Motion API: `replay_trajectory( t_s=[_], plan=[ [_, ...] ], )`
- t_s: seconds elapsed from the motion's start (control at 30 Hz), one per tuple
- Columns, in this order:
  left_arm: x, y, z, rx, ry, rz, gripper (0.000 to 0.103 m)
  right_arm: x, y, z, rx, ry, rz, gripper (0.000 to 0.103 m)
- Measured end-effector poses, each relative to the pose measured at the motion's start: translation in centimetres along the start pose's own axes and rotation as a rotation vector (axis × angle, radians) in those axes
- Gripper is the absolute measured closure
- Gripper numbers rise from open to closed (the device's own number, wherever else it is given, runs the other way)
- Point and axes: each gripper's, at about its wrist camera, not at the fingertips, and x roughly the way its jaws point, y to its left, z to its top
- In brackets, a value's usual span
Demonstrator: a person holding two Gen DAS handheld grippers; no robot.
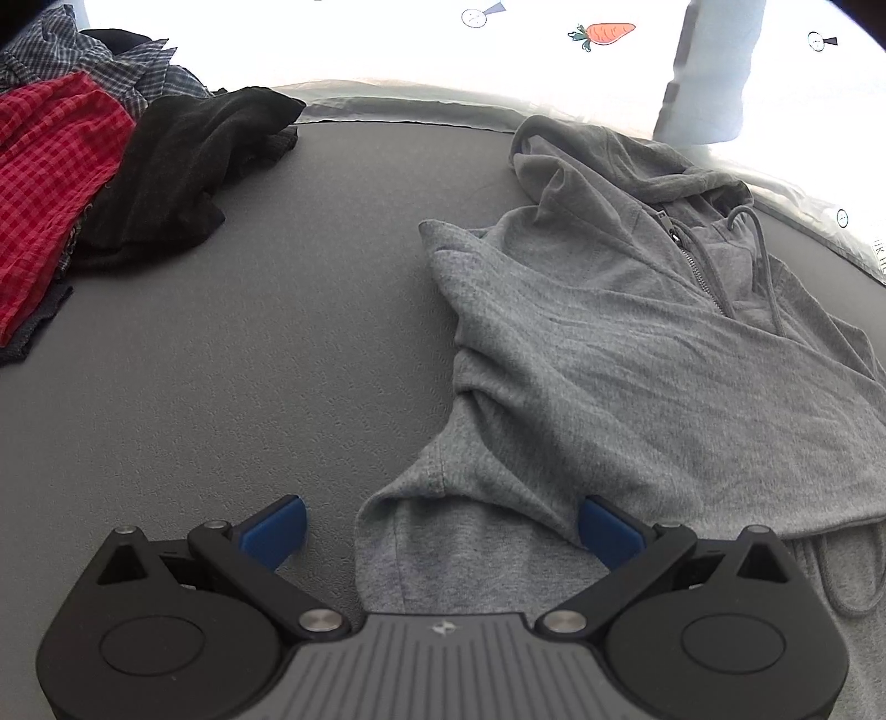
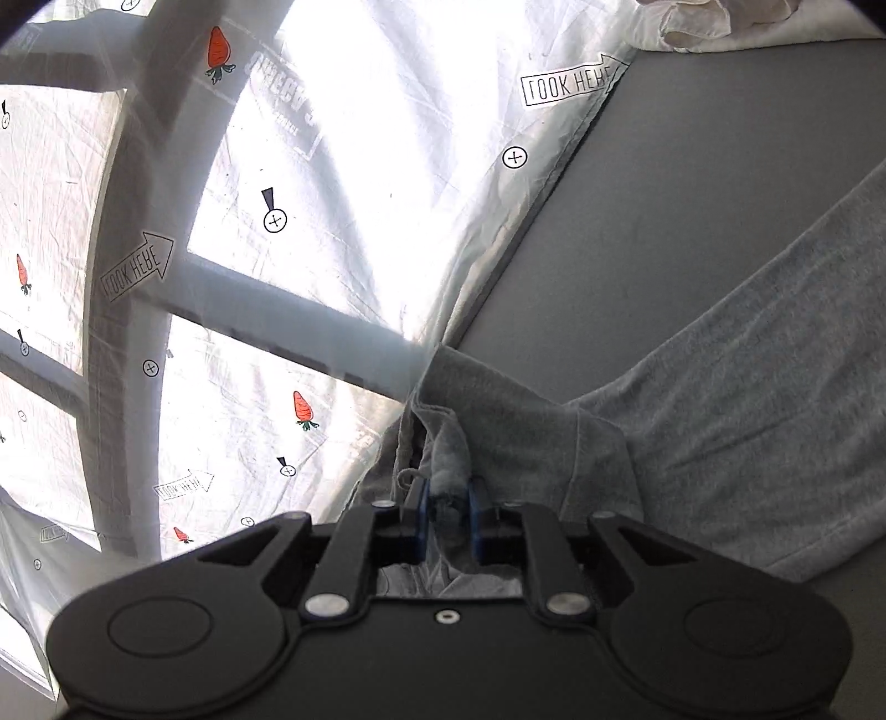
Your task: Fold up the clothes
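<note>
Hoodie (image 1: 637, 343) sleeve pinched, right tongs (image 2: 448, 512)

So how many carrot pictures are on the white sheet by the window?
5 in the right wrist view: top, left edge, middle, bottom, tiny far-left. More may be hidden.

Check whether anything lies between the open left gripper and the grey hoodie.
Nothing visible does. The left gripper hangs open right over the grey hoodie, with a fold of it between the fingers. The pile of dark and red checked clothes lies well off to the side. The right gripper is shut on the hoodie's fabric.
</note>
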Motion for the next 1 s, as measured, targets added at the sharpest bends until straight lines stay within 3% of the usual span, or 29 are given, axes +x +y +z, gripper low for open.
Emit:
replay_trajectory(
  t_s=[0.07, 0.17, 0.27, 0.37, 0.4, 0.5, 0.53, 0.57, 0.63, 0.73, 0.8, 0.87, 0.97, 1.0],
  plan=[
    [0.0, 0.0, 0.0, 0.001, -0.005, 0.000, 0.000, 2.3, 1.2, -2.0, 0.043, 0.087, 0.082, 0.089],
    [-0.1, 0.0, -0.1, 0.003, -0.008, -0.001, 0.000, 5.8, 3.2, -5.1, 0.001, 0.263, 0.122, 0.088],
    [-0.1, 0.0, -0.1, 0.007, -0.009, -0.004, 0.000, 8.2, 3.4, -8.4, -0.075, 0.417, 0.020, 0.081],
    [-0.1, 0.1, -0.3, 0.009, -0.017, -0.006, 0.000, 8.7, 2.3, -10.0, -0.103, 0.509, -0.096, 0.077],
    [-0.1, 0.1, -0.3, 0.009, -0.019, -0.006, 0.000, 8.3, 2.5, -9.9, -0.116, 0.501, -0.088, 0.075],
    [-0.2, 0.1, -0.3, 0.006, -0.019, -0.005, 0.000, 6.9, 3.7, -8.9, -0.182, 0.453, -0.064, 0.046],
    [-0.1, 0.0, -0.2, 0.005, -0.014, -0.005, 0.000, 6.3, 4.3, -8.1, -0.227, 0.424, -0.061, 0.031],
    [-0.1, 0.1, 0.0, 0.005, -0.001, -0.007, 0.000, 5.8, 4.9, -7.7, -0.272, 0.397, -0.070, 0.024],
    [-0.1, 0.1, 0.4, 0.006, 0.027, -0.010, 0.000, 4.6, 5.9, -6.7, -0.393, 0.312, -0.118, 0.021],
    [-0.5, 0.7, 0.8, -0.075, 0.064, -0.034, 0.001, 2.5, 6.4, -5.5, -0.608, 0.123, -0.267, 0.000],
    [-1.2, 1.5, 0.8, -0.181, 0.081, -0.072, 0.001, 2.2, 5.3, -5.3, -0.756, 0.054, -0.413, 0.000],
    [-2.2, 1.6, 0.8, -0.226, 0.064, -0.094, 0.001, 2.2, 3.9, -5.1, -0.877, 0.015, -0.553, 0.000],
    [-3.8, 0.8, 1.0, -0.196, 0.012, -0.115, 0.001, 2.4, 0.4, -4.7, -0.872, 0.023, -0.718, 0.000],
    [-4.1, 0.2, 1.2, -0.170, -0.002, -0.137, 0.001, 1.8, -0.5, -4.6, -0.841, -0.016, -0.703, 0.000]
  ],
)
